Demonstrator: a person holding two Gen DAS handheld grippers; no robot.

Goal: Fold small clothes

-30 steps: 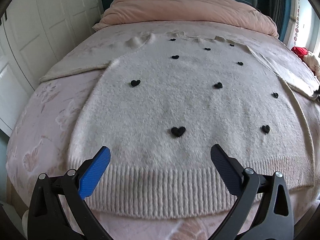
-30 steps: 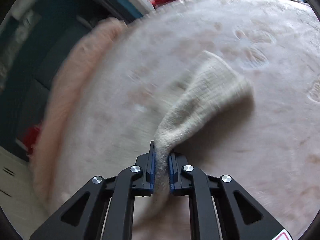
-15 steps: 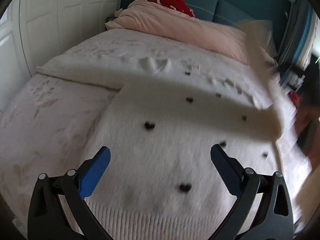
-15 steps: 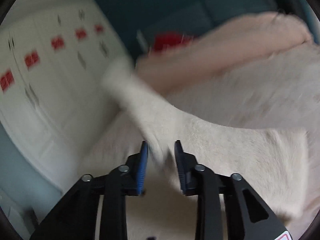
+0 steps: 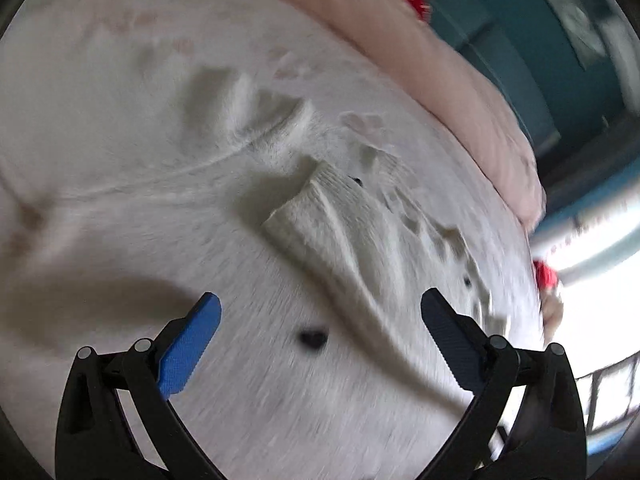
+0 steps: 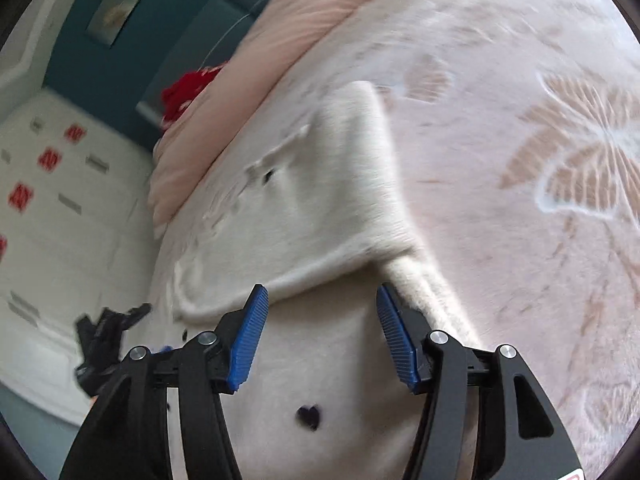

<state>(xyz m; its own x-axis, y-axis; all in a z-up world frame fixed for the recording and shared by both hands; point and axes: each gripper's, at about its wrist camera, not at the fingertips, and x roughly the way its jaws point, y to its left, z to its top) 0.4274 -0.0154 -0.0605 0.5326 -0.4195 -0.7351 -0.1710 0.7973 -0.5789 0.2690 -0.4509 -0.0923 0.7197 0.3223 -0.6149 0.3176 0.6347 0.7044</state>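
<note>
- The right gripper (image 6: 320, 336) has its jaws spread and nothing between them. A second ago they were pinching the cuff of a sleeve; half a second ago they were parting with the cloth slipping out.
- The left gripper (image 5: 320, 340) is also spread wide and empty, as in both earlier views. Its camera has swung toward the upper part of the garment, and the picture is smeared by motion.
- The sweater (image 5: 280, 380), cream and fuzzy with small black hearts (image 5: 312, 337), lies flat on the bed (image 6: 540, 240) under both grippers.
- The sleeve (image 5: 320, 224) that the right gripper carried now lies folded across the sweater's chest, its ribbed cuff pointing up toward the collar. In the right view the same sleeve (image 6: 340, 200) is a broad flap laid over the body, just ahead of the fingertips.
- A second ago that sleeve lay out at the side on the bedspread, so I judge the first sleeve fold done.
- The other sleeve appears not yet folded; its end cannot be made out here. It would likely come next, then the body folds.
- The folded sleeve lies somewhat askew, with a ridge along it, and may want smoothing.
- A pink duvet (image 6: 288, 32) is bunched at the head of the bed, with something red (image 6: 188, 92) beside it.
</note>
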